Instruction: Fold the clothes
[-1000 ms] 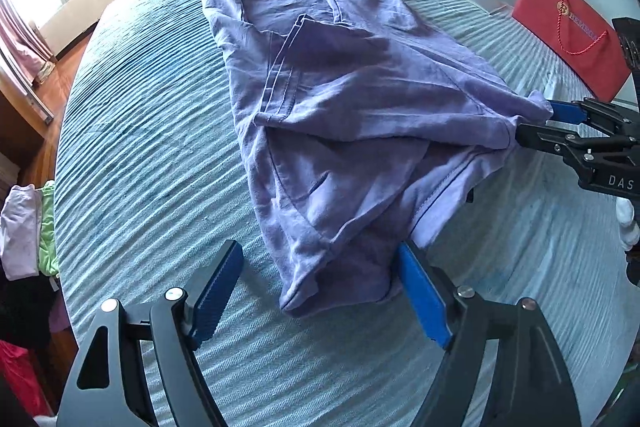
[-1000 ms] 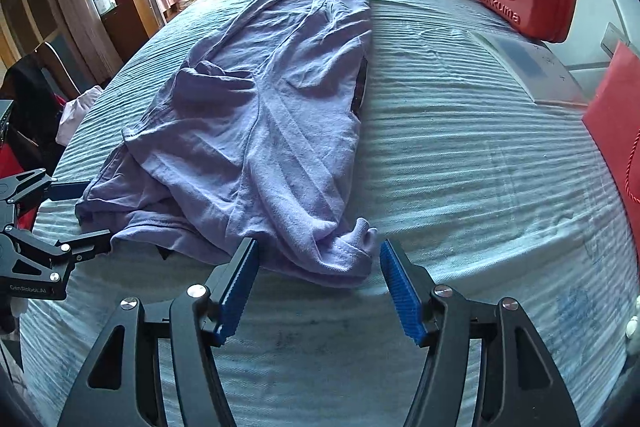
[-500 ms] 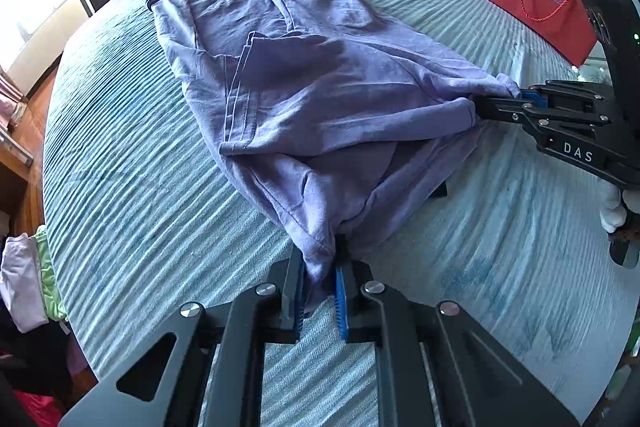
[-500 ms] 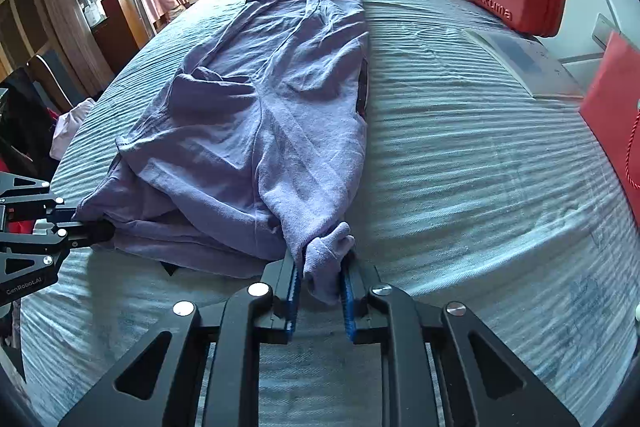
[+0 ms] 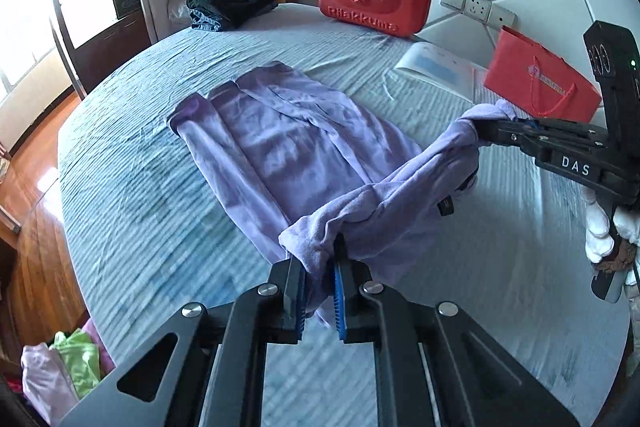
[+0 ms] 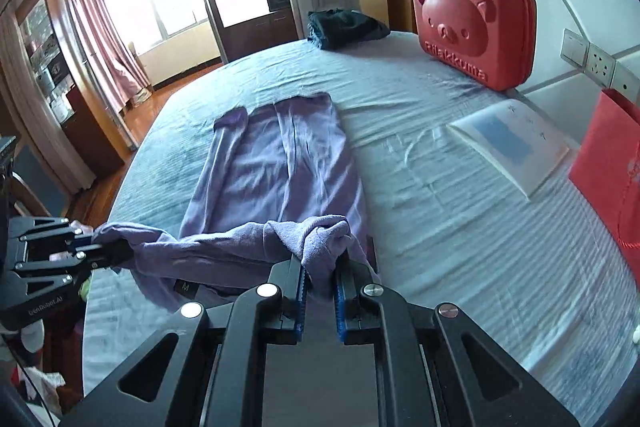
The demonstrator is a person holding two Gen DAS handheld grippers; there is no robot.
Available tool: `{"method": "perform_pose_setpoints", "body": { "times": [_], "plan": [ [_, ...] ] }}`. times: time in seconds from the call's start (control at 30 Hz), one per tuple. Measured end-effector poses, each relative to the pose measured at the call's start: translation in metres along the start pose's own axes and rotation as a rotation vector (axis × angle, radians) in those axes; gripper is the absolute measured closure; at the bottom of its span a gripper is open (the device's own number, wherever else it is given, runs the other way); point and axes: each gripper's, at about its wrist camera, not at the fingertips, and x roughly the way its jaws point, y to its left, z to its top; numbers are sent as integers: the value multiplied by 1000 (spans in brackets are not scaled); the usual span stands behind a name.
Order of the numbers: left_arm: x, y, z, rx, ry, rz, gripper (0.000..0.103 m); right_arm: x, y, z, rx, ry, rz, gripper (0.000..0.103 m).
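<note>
Left gripper (image 5: pixel 320 291) and right gripper (image 6: pixel 319 297) each clamping a bunched corner of the crumpled lilac cotton garment (image 5: pixel 280 147). Lifting its near edge above the striped pale-blue bedsheet (image 5: pixel 160 211).

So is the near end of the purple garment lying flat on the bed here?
No, both tongs, left and right, hold the purple garment lifted above the bed.

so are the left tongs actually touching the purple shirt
Touching: the left wrist view shows the left tongs shut on a bunched corner of the purple shirt.
</note>
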Motion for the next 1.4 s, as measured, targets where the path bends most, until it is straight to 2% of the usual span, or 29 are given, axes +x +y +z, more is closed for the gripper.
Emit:
{"method": "perform_pose_setpoints", "body": {
  "times": [0.13, 0.23, 0.37, 0.43, 0.47, 0.5, 0.53, 0.6, 0.63, 0.7, 0.8, 0.9, 1.03, 1.1, 1.23, 1.4],
  "plan": [
    [48, 78, 55, 27, 4, -74, 93, 69, 21, 65, 59, -8, -71, 92],
    [89, 133, 93, 27, 40, -117, 93, 135, 32, 112, 88, 36, -111, 92],
    [138, 186, 124, 4, 102, -165, 93, 204, 40, 150, 131, 109, -144, 92],
    [159, 201, 134, 9, 137, -200, 92, 232, 42, 164, 126, 151, -189, 92],
    [168, 206, 137, 18, 159, -215, 89, 244, 41, 170, 137, 179, -208, 87],
    [174, 209, 140, 33, 189, -225, 82, 254, 37, 175, 166, 211, -224, 80],
    [175, 212, 141, 44, 195, -235, 77, 258, 32, 178, 200, 224, -227, 68],
    [164, 217, 145, 73, 151, -235, 41, 251, 27, 183, 254, 201, -221, 67],
    [156, 220, 149, 85, 120, -230, 36, 242, 26, 186, 265, 176, -227, 67],
    [141, 223, 157, 103, 84, -228, 35, 218, 29, 189, 268, 137, -247, 67],
    [127, 213, 159, 160, 69, -220, 35, 180, 42, 174, 269, 121, -285, 64],
    [124, 196, 146, 235, 65, -175, 35, 151, 57, 126, 309, 160, -313, 61],
    [138, 180, 133, 297, 90, -192, 35, 125, 81, 54, 392, 215, -314, 61],
    [146, 174, 132, 336, 101, -196, 35, 116, 91, 31, 454, 225, -306, 61],
    [160, 168, 138, 449, 99, -241, 35, 114, 112, 7, 563, 228, -328, 61],
    [178, 182, 156, 576, 121, -350, 35, 128, 143, 5, 772, 184, -383, 60]
  ]
}}
